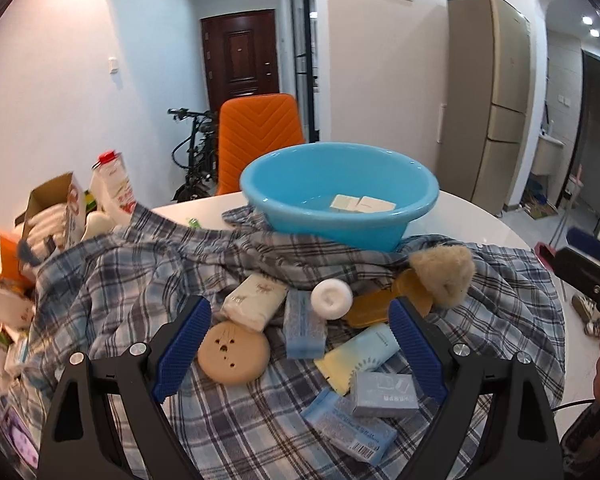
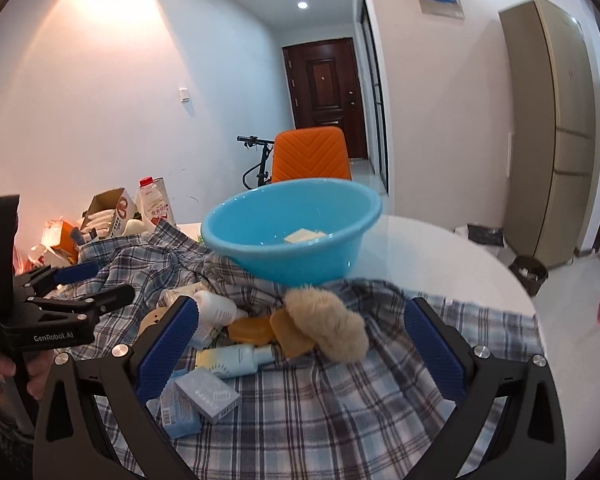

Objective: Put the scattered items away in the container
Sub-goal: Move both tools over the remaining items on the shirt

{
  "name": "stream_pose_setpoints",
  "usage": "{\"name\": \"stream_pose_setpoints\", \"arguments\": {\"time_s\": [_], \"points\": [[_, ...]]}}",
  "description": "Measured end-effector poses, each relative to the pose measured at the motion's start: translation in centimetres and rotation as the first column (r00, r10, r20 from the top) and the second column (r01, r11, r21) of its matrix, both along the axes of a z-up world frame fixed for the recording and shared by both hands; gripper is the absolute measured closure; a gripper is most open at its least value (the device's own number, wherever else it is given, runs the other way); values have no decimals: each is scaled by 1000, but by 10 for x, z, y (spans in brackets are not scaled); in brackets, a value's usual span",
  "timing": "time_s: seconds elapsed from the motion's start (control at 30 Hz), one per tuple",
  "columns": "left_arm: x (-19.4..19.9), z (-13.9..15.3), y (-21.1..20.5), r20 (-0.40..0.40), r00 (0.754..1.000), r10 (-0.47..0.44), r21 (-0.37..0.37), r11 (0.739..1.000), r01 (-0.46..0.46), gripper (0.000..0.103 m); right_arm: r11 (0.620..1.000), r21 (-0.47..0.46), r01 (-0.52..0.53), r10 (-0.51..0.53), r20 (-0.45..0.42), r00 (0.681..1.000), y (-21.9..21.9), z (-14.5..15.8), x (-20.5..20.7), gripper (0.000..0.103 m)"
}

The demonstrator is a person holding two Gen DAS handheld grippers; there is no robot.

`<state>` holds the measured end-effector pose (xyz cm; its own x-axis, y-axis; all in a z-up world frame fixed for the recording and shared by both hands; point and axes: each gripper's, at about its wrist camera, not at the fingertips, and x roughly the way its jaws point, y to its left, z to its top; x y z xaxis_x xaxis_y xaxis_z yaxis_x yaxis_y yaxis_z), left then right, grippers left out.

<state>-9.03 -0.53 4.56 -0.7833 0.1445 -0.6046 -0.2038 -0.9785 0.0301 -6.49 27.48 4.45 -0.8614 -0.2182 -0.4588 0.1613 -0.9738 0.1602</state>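
The left gripper has its jaws wide apart, clamped on nothing; between them on the plaid shirt lie a round tan disc and a blue sponge block. The right gripper also gapes empty, a fluffy beige puff between its jaws. Beyond the pile, the blue basin sits on the white surface, two small packets inside.

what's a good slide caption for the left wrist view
Open left claw hovers over toiletries scattered on a plaid cloth, blue basin behind.
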Motion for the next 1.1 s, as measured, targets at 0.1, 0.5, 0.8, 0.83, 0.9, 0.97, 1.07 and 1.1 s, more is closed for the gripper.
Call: {"name": "stream_pose_setpoints", "arguments": {"time_s": [0.1,0.5,0.8,0.83,0.9,0.97,1.07,1.1], "points": [[1,-8,-6,7,1000,29,-8,1000,-29,11,998,-57,19,-18,22,1000,10,-11,-2,0],[-8,-51,-3,107,994,36,-29,999,-33,11,997,-69,21,-11,132,991,14,-46,-5,0],[8,-44,-3,101,995,17,3,1000,-17,11,999,22,35,-38,193,980,21,-38,47,0],[10,-43,-2,105,994,13,10,1000,-14,11,999,27,40,-45,193,980,22,-36,52,0],[16,-43,-1,114,994,3,21,1000,-5,11,998,34,47,-53,191,980,23,-31,63,0],[22,-43,0,120,993,1,22,1000,-3,11,998,44,40,-47,189,981,21,-27,69,0],[29,-45,-3,138,990,4,33,999,-8,11,996,87,5,-23,204,979,11,-23,76,0],[31,-46,-4,143,990,-2,43,999,-4,11,995,101,-13,-7,197,980,7,-22,78,0]]}}
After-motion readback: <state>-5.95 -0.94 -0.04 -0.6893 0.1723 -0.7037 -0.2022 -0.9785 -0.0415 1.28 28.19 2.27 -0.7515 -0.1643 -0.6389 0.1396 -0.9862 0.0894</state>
